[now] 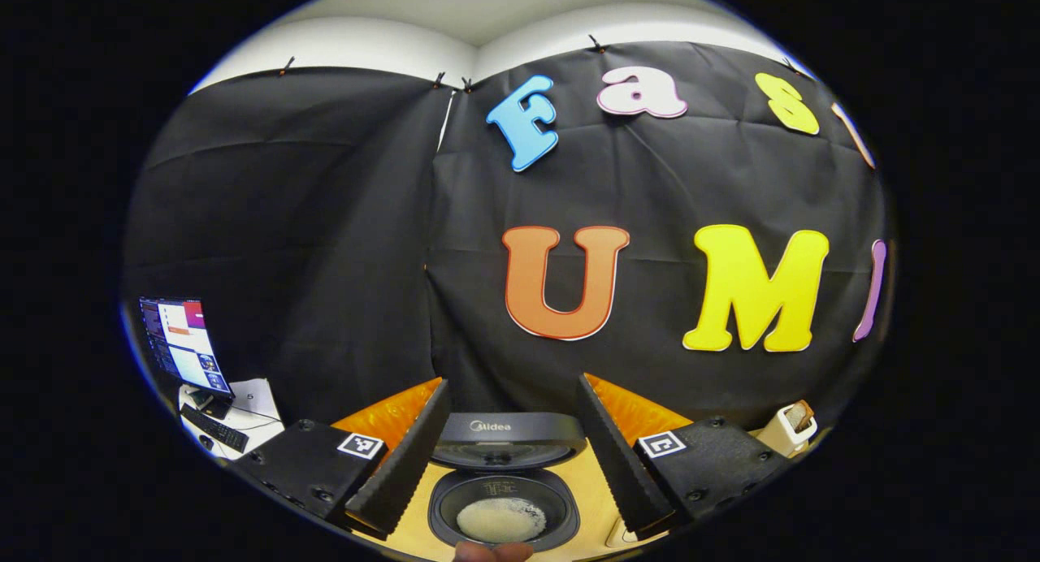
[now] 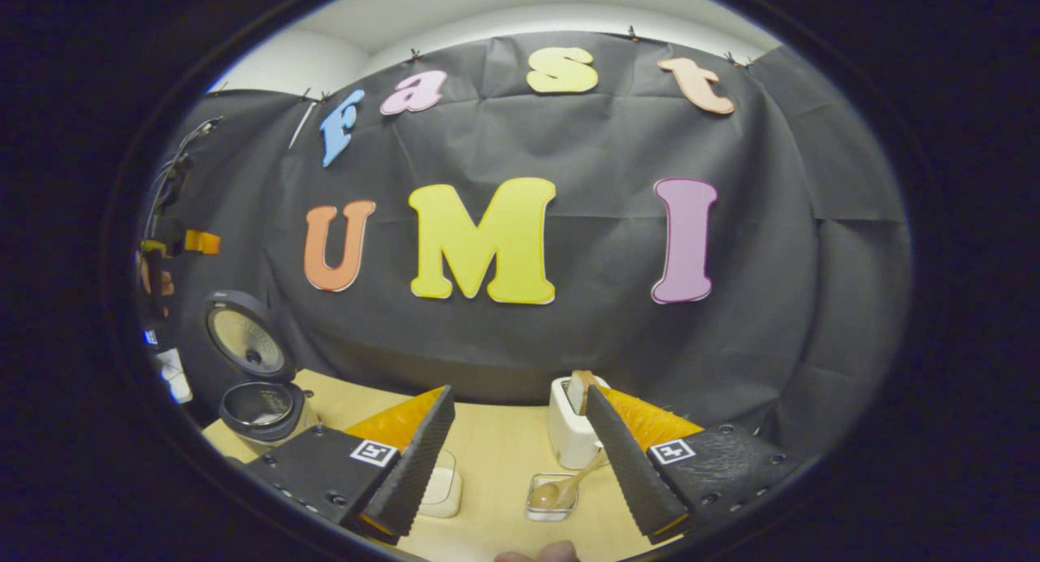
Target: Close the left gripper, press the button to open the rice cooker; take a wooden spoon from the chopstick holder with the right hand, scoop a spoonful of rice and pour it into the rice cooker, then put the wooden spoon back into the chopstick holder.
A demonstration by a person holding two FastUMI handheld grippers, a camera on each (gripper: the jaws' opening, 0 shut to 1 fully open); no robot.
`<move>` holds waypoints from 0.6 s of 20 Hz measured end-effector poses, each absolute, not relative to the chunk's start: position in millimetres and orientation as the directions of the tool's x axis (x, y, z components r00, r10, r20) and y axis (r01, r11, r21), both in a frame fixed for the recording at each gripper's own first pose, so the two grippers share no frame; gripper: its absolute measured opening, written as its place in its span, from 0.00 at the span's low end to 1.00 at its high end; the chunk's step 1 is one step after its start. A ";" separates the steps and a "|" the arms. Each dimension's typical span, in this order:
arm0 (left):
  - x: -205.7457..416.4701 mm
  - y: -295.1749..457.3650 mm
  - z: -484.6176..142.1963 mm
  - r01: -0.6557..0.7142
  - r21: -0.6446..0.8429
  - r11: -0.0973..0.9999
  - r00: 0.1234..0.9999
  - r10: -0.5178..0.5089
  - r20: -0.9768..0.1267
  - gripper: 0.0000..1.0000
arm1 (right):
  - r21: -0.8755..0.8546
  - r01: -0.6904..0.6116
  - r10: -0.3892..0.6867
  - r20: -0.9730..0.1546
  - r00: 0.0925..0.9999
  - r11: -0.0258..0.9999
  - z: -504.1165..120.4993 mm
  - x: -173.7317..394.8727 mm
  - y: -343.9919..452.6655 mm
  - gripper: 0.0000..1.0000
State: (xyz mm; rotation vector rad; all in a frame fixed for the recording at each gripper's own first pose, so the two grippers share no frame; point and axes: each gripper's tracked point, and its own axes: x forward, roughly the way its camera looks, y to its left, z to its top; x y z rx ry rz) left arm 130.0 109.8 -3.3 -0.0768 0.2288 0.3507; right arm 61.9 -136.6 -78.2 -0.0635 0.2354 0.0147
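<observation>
Cooker open, straight ahead between the spread fingers of the left gripper; lid tipped back at the far side, pot holding a pale patch of rice. Brand word on the lid, small but legible in the left gripper view; faint marks on the pot's inner wall too small to read. Near rim cut off at the bottom edge, where a fingertip intrudes. Holder far right, half hidden behind the finger.

In the right gripper view, cooker far left on the table, lid upright. Right gripper spread wide, holding nothing. Holder ahead, partly covered by the right-hand finger, a wooden piece standing in its top. Spoon lying in a clear dish, handle leaning toward the holder. White object just beside the left-hand finger, half hidden, hard to identify.
</observation>
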 end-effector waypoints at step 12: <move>192.4 154.1 -86.4 -0.347 -0.031 0.937 0.793 0.276 -0.543 0.98 | -0.150 0.061 -0.094 -0.225 0.970 0.987 -75.2 25.5 -150.3 0.95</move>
